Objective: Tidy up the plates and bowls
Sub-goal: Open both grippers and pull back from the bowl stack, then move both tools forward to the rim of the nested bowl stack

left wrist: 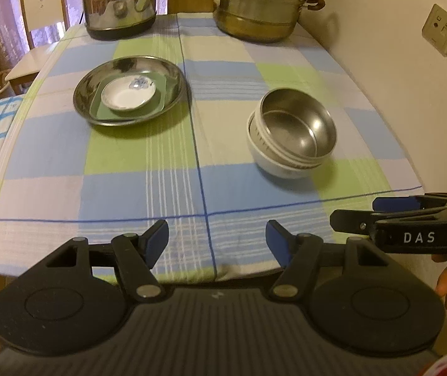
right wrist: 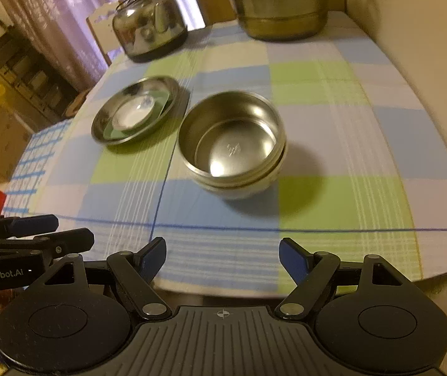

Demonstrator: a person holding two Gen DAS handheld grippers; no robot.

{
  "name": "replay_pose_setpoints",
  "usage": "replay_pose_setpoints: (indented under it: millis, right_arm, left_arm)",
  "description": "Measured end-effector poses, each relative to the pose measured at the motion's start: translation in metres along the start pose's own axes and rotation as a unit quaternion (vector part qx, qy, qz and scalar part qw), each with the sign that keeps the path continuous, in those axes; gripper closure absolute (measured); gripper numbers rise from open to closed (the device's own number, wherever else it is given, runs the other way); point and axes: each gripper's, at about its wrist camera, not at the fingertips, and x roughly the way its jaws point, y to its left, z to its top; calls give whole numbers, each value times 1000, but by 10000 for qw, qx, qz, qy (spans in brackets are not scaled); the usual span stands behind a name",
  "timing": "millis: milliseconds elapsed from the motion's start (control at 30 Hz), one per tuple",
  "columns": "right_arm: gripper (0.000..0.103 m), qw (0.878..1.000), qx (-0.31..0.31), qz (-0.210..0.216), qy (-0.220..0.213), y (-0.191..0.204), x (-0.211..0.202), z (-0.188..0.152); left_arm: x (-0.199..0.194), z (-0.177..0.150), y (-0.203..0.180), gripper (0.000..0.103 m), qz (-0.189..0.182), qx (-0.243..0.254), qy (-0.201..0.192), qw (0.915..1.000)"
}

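Observation:
A steel plate point(left wrist: 91, 91) holds a green square plate point(left wrist: 157, 86) with a small white saucer point(left wrist: 127, 95) on top; the stack also shows in the right wrist view point(right wrist: 107, 122). A steel bowl point(left wrist: 298, 125) sits nested in a white bowl point(left wrist: 270, 159), seen too in the right wrist view point(right wrist: 232, 138). My left gripper point(left wrist: 217, 244) is open and empty over the table's near edge. My right gripper point(right wrist: 223, 258) is open and empty, near the table edge in front of the bowls.
A steel kettle point(left wrist: 120, 0) and a stacked steamer pot point(left wrist: 261, 3) stand at the table's far end. A wall with sockets point(left wrist: 441, 29) runs along the right. A chair point(left wrist: 35, 31) stands at the far left. The checked tablecloth point(left wrist: 192, 163) covers the table.

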Motion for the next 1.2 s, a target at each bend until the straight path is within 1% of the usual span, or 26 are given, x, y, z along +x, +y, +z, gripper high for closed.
replay_pose_setpoints:
  millis: [400,767,1000,1200]
  right_arm:
    - [24,9999,-64,-24,121,17,5,-9]
    - [24,9998,61,-183,93,29,11,-9]
    - [24,9981,407,-468,-48,33,14,-5]
    - [24,9928,823,-831,-257,36,18,-2]
  left_arm:
    - [-5,-10,10,37,9,-12,22,10000]
    - [-2,-4,26,37,-146,79,12,9999]
    - [6,11,38,37,-353,412,-6,9985]
    - [17,25,46,37,-637,804,-15,9947]
